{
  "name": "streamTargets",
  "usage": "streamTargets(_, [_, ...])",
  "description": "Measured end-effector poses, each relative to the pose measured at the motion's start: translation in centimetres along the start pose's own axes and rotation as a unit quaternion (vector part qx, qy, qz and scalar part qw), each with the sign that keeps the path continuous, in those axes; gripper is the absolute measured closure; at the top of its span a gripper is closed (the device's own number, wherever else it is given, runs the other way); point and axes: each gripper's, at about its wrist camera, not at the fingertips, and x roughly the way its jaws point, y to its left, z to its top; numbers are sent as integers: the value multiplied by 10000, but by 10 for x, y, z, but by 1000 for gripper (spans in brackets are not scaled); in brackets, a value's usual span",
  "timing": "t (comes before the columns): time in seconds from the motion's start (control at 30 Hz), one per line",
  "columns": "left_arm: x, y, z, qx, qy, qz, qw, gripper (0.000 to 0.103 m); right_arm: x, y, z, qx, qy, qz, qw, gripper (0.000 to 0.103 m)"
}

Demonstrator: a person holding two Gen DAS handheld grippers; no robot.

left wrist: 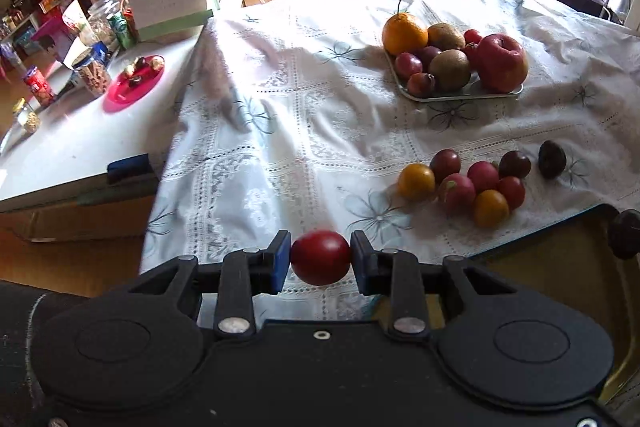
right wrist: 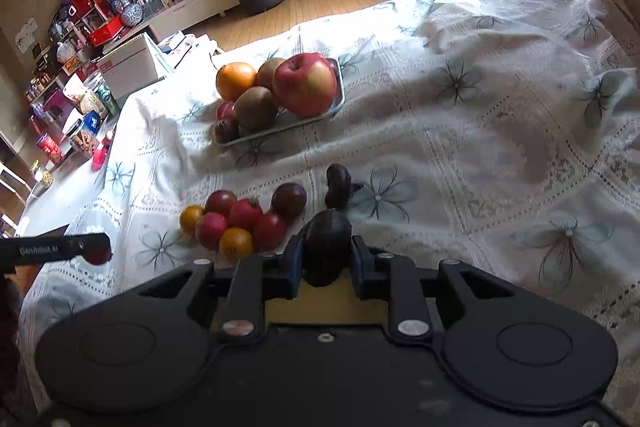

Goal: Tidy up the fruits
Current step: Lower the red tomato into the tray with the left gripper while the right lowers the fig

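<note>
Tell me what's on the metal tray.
On the metal tray: an orange, a red apple, two kiwis, several small dark red fruits. Anything behind the apple stays hidden.

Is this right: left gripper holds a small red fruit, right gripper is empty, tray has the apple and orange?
Not quite. The right gripper is not empty: its pads are shut on a dark wrinkled fruit, as the right wrist view shows. The rest holds: the left gripper holds a small red fruit, and the tray has the apple and orange.

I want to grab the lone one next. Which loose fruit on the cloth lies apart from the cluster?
The dark purple fruit, at the right of the cluster of small fruits: it sits alone on the tablecloth, touching none.
</note>
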Motion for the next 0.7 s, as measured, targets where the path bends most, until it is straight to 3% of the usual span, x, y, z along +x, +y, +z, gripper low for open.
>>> streamTargets(0.13, [-20, 0, -25, -248, -75, -172, 9995, 62, -7, 0, -15, -4, 53, 41, 10000, 77])
streamTargets(0.33, [-40, -40, -62, -341, -424, -552, 9970, 62, -13, 2, -40, -72, 273, 80, 9996, 77])
streamTargets(0.53, [-35, -75, -85, -589, -425, -508, 9961, 62, -14, 2, -63, -117, 466, 32, 9988, 77])
streamTargets(0.7, [-18, -87, -97, -681, -151, -387, 9968, 62, -12, 0, -73, -99, 586, -27, 9982, 77])
